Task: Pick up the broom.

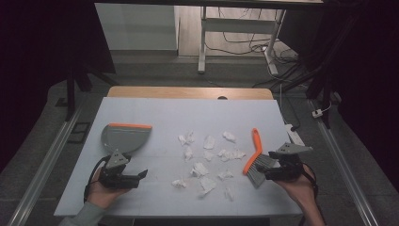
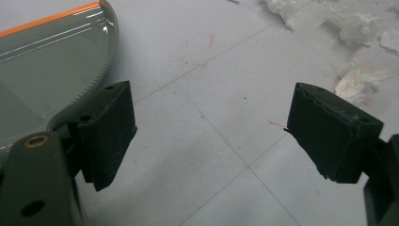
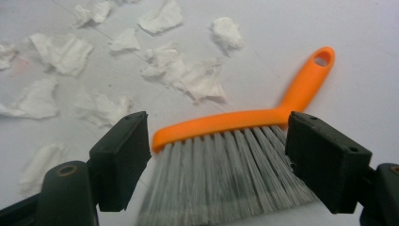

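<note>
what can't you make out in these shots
- Dustpan, left gripper view: its handle end is cut off by the frame edge and hidden behind the left gripper.
- Brush, right gripper view: bristle tips blur and run off the bottom edge between the right gripper jaws.
- Paper scraps, high view: too small to tell the paper type.

Grey dustpan with orange front edge, brush with bright orange handle and grey bristles, white crumpled paper scraps, pale blue-grey table with thin dark lines and faint red marks, black jaws on both grippers.
</note>
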A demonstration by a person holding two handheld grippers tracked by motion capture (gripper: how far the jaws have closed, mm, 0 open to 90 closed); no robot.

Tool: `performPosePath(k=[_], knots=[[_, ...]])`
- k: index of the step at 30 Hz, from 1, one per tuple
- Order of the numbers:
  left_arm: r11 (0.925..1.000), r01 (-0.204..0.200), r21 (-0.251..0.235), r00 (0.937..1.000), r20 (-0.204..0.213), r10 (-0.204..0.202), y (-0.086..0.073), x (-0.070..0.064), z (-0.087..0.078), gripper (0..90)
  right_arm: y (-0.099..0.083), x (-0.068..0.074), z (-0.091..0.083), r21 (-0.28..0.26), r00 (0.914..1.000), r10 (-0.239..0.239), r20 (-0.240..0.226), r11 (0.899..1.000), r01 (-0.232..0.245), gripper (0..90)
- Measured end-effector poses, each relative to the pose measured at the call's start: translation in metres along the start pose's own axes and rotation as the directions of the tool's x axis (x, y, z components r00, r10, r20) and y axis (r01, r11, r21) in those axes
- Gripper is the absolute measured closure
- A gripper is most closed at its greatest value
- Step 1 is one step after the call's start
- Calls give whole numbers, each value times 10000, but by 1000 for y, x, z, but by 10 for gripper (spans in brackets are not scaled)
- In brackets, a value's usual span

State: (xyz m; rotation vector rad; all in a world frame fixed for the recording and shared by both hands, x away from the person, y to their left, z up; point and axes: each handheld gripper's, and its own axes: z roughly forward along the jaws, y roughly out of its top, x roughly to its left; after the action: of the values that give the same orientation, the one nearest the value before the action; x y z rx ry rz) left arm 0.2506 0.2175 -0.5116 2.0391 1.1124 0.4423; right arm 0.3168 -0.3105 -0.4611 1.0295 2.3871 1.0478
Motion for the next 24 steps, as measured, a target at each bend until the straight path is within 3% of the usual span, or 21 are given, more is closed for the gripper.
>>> performPosePath(k=[8, 10, 11, 18, 23, 24], knots=[[10000, 17, 96, 10000, -53, -16, -1, 0, 2, 170, 19, 0, 2, 216, 9996, -7, 269, 9998, 2, 231], [9999, 15, 141, 10000, -74, -14, -1, 0, 3, 170, 26, -3, 4, 371, 9990, 151, 422, 9992, -167, 236], [9999, 29, 137, 10000, -78, -28, -2, 0, 3, 170, 33, -6, 8, 752, 9988, 280, 409, 9967, -311, 240], [9998, 25, 213, 10000, -44, -25, -3, 1, 4, 171, 48, -16, 19, 1060, 9958, 623, 664, 9920, -691, 244], [9997, 150, 166, 9999, -33, -150, -3, 1, 2, 172, 58, -26, 31, 1587, 9861, 1169, 1178, 9781, -1349, 263], [9997, 147, 192, 9999, -13, -147, -3, 1, 3, 171, 64, -32, 39, 1894, 9788, 1467, 1429, 9666, -1726, 276]])
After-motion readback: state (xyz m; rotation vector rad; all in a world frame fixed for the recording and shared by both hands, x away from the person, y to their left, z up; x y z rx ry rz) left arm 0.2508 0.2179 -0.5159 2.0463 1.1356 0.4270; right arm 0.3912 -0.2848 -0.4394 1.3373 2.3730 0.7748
